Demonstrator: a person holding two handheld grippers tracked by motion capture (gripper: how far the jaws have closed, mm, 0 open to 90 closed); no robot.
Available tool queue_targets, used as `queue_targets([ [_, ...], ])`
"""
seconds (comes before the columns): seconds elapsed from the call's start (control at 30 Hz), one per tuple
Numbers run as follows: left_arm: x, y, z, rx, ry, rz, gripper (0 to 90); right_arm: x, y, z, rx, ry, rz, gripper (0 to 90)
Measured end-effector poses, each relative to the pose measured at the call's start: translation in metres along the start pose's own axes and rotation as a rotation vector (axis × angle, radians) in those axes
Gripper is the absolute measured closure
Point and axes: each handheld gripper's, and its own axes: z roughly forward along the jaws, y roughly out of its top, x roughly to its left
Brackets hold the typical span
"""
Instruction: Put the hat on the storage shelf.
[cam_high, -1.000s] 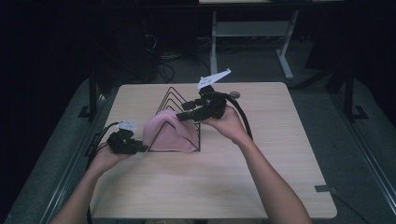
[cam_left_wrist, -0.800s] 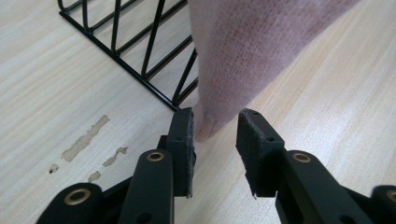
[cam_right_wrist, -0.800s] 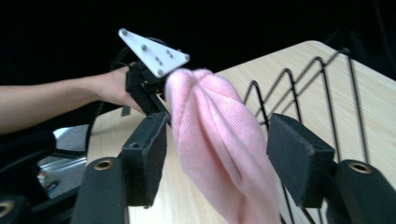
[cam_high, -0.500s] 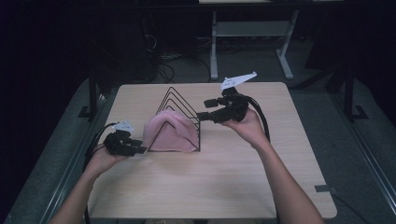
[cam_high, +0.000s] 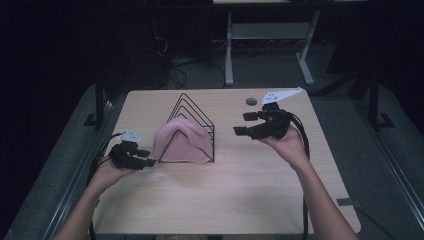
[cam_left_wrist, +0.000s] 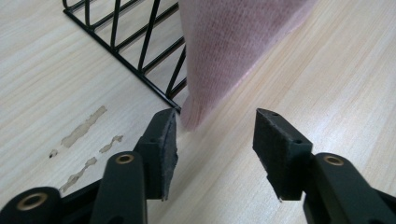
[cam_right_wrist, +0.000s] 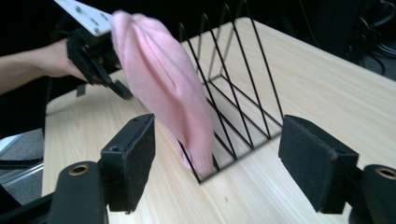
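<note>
Pink cloth (cam_high: 180, 142) draped over the nearest divider of the black wire rack (cam_high: 192, 112) at mid-surface (cam_high: 210, 200) (its far side hidden), left gripper (cam_high: 142, 161) just left of its corner, jaws just opened and empty, right gripper (cam_high: 245, 125) well apart to the right, jaws likewise opened, empty.

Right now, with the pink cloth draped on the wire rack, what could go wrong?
1. The pink knitted cloth hangs over only the front wire of the black triangular wire rack; it may slide off.
2. The left gripper, jaws just opening, sits at the cloth's lower corner; pulling back could snag it.
3. The light rack might shift on the wooden table if bumped.
</note>
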Motion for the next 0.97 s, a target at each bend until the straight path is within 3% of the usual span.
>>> queue_targets([
  [0.33,-0.002,-0.006,-0.007,-0.012,0.018,-0.011,40.3,-0.010,-0.039,-0.025,0.010,-0.072,0.054,23.8],
  [0.63,-0.011,-0.017,-0.009,-0.041,0.024,-0.022,36.7,-0.015,-0.089,-0.045,0.036,-0.140,0.110,23.4],
  [0.77,-0.016,-0.020,-0.012,-0.068,0.026,-0.035,34.9,-0.011,-0.100,-0.052,0.036,-0.160,0.112,21.7],
  [0.8,-0.020,-0.025,-0.014,-0.099,0.022,-0.058,34.5,-0.006,-0.113,-0.058,0.029,-0.169,0.120,21.7],
  [0.93,-0.028,-0.034,-0.016,-0.120,0.038,-0.072,33.5,0.004,-0.134,-0.065,0.016,-0.201,0.136,21.4],
  [0.97,-0.030,-0.037,-0.016,-0.125,0.042,-0.074,33.0,0.012,-0.151,-0.070,0.002,-0.220,0.156,20.1],
])
